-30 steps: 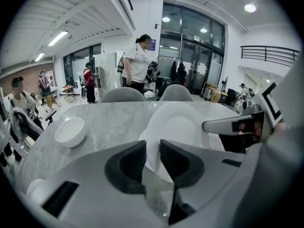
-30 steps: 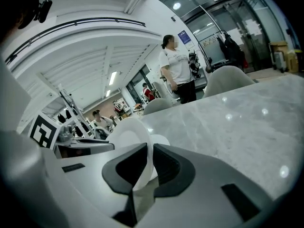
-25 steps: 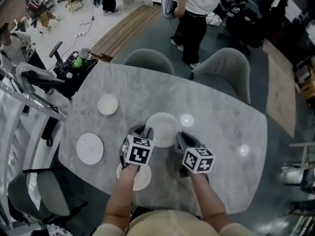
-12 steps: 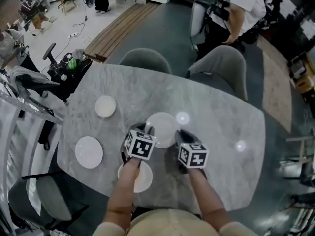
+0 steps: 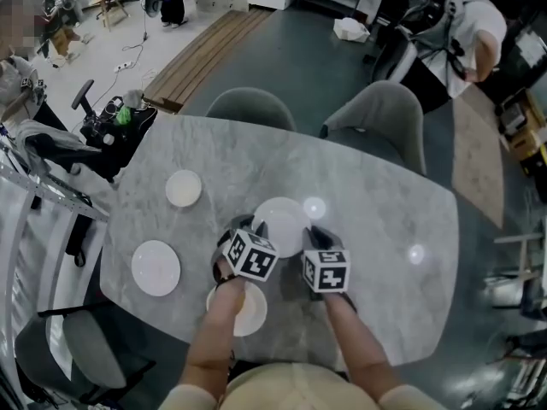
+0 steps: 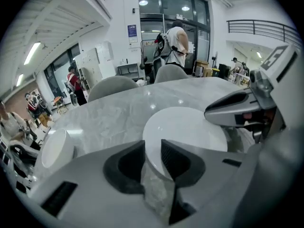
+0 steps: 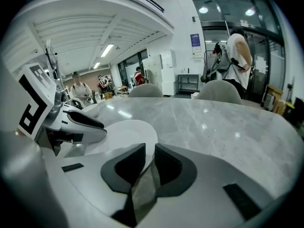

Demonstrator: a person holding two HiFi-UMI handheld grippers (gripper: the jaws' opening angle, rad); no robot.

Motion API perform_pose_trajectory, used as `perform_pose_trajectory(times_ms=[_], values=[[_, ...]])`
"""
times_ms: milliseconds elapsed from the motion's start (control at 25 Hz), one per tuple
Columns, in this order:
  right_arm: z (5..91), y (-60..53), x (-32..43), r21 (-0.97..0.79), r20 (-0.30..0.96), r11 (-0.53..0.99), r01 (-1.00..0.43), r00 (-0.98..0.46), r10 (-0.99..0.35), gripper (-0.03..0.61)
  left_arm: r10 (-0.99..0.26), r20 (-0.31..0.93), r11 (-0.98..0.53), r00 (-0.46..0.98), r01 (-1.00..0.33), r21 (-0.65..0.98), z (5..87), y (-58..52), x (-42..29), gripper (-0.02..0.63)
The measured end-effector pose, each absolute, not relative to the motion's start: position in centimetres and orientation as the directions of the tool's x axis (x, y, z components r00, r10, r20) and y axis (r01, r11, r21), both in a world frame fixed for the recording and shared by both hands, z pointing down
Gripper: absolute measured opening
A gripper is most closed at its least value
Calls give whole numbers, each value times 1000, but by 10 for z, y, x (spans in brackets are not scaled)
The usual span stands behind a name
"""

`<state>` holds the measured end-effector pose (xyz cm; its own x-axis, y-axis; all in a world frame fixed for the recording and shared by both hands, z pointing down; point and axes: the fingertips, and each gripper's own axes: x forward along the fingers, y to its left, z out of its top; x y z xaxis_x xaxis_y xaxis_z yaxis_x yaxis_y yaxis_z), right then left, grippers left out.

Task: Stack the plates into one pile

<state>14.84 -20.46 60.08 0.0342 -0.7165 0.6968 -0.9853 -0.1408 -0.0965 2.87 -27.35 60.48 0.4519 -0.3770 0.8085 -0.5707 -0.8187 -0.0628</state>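
Note:
A white plate [image 5: 280, 214] lies flat mid-table between my two grippers. My left gripper [image 5: 249, 227] is at its left rim; in the left gripper view [image 6: 152, 145] the plate [image 6: 185, 127] has its rim in the gap, and the pads stand off it. My right gripper [image 5: 310, 233] is at its right rim, where the plate [image 7: 124, 129] reaches into the narrow gap [image 7: 149, 150]. Both pairs of jaws have just been opening. Three more white plates lie to the left: a small one [image 5: 184, 188], one [image 5: 155, 267] near the edge, and one [image 5: 246, 310] under my left forearm.
The grey marble table [image 5: 376, 229] has two grey chairs [image 5: 252, 105] [image 5: 385, 114] at its far side. A dark trolley [image 5: 107, 131] stands off the far left corner. A person [image 5: 461, 24] bends over at the back right.
Both grippers have stayed at the plate's rims, with their marker cubes rolled a little. The left one has sunk slightly. The person behind the table has walked off to the right.

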Motion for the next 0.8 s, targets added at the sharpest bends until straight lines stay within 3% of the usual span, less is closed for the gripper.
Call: perform_pose_trajectory(times_ms=[280, 560, 800], values=[[593, -203, 149, -95, 681, -154, -983, 49, -731, 43, -448, 768, -804, 458, -582, -121, 593, -281, 25, 103], [562, -189, 147, -118, 634, -102, -988, 4, -774, 41, -566, 659, -714, 496, -694, -90, 548, -277, 9, 96], [521, -170, 141, -146, 572, -33, -989, -57, -818, 41, -662, 568, -631, 489, -772, -71, 499, -247, -27, 48]])
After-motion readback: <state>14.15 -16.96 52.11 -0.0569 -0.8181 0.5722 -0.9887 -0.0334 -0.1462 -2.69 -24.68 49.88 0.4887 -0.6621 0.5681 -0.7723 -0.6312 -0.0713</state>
